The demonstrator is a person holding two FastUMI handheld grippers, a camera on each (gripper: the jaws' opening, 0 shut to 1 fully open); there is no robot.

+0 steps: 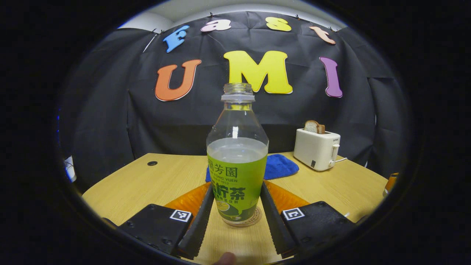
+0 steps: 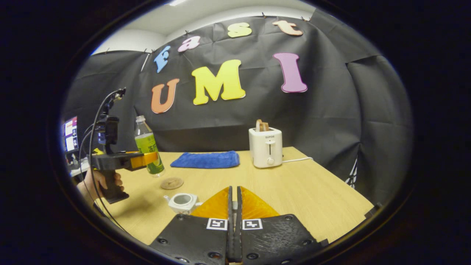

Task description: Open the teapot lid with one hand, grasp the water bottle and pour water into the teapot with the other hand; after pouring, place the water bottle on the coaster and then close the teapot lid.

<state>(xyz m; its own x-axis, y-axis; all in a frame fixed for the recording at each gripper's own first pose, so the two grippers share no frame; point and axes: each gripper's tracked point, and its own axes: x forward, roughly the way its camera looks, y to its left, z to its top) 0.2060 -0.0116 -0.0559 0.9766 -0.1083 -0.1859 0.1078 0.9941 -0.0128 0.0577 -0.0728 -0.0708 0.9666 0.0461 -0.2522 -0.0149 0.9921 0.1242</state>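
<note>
Two grippers busy: my left gripper (image 1: 236, 188) is clamped on the water bottle (image 1: 237, 162), upright, uncapped, about half full, low over or on the coaster (image 1: 241, 221), can't tell which. My right gripper (image 2: 234, 206) has its fingers pressed together, nothing seen between them. Teapot (image 2: 183, 201) sits open, lid off, just ahead-left of it. Looks like the pour step: next, carry the bottle to the teapot and tip the neck over the opening. Blue cloth (image 2: 206, 159) and toaster (image 2: 265, 146) sit well back on the table (image 2: 312, 191), path free
</note>
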